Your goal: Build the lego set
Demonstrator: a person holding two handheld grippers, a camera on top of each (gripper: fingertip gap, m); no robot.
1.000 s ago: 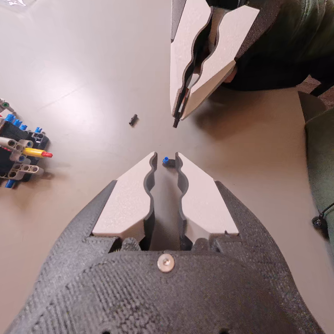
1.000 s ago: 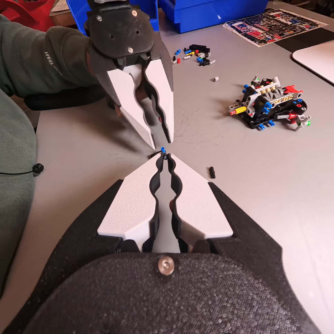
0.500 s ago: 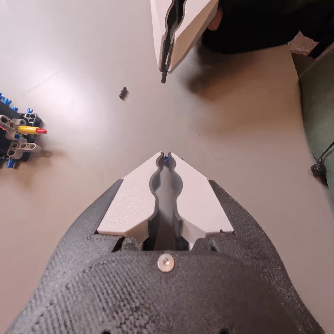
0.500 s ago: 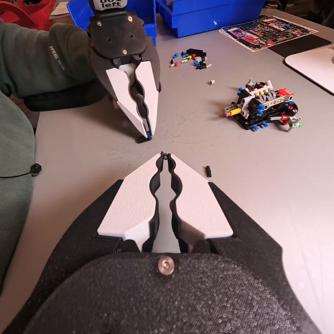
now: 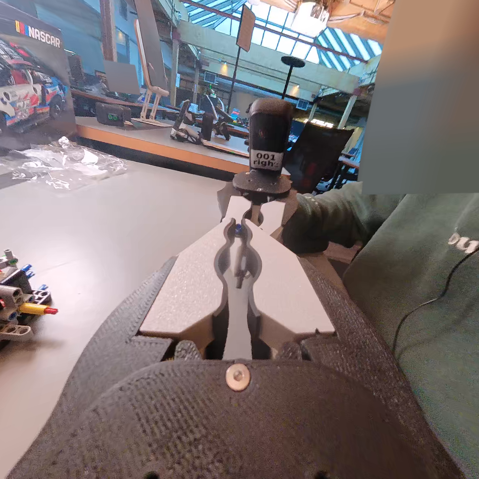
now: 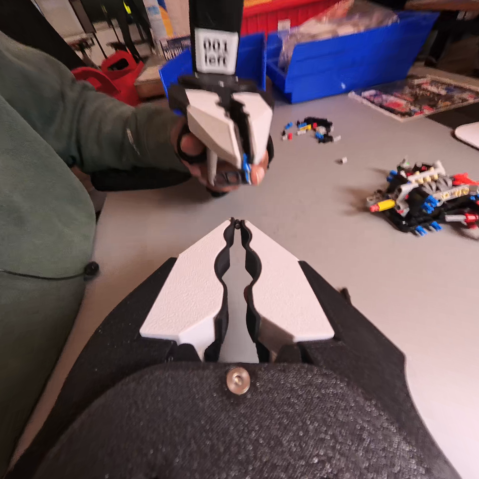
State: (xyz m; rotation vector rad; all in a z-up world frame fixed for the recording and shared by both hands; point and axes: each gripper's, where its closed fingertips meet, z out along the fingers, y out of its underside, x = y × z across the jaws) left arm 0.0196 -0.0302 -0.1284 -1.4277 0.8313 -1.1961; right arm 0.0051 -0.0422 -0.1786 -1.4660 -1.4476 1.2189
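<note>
With our left gripper (image 5: 237, 225) pinching a small blue pin (image 5: 236, 229) and our right gripper (image 6: 236, 222) clamped narrow on a thin black pin (image 6: 237, 225), both above the worktop (image 6: 363, 285), we should align their axes squarely before pressing them together.

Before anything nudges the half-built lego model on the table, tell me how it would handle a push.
The half-built model sits low and wide on the table, so it would probably slide rather than tip. Its thin blue pins and yellow axle stick out, so a push there might pop them loose. It is likely light for its size.
</note>
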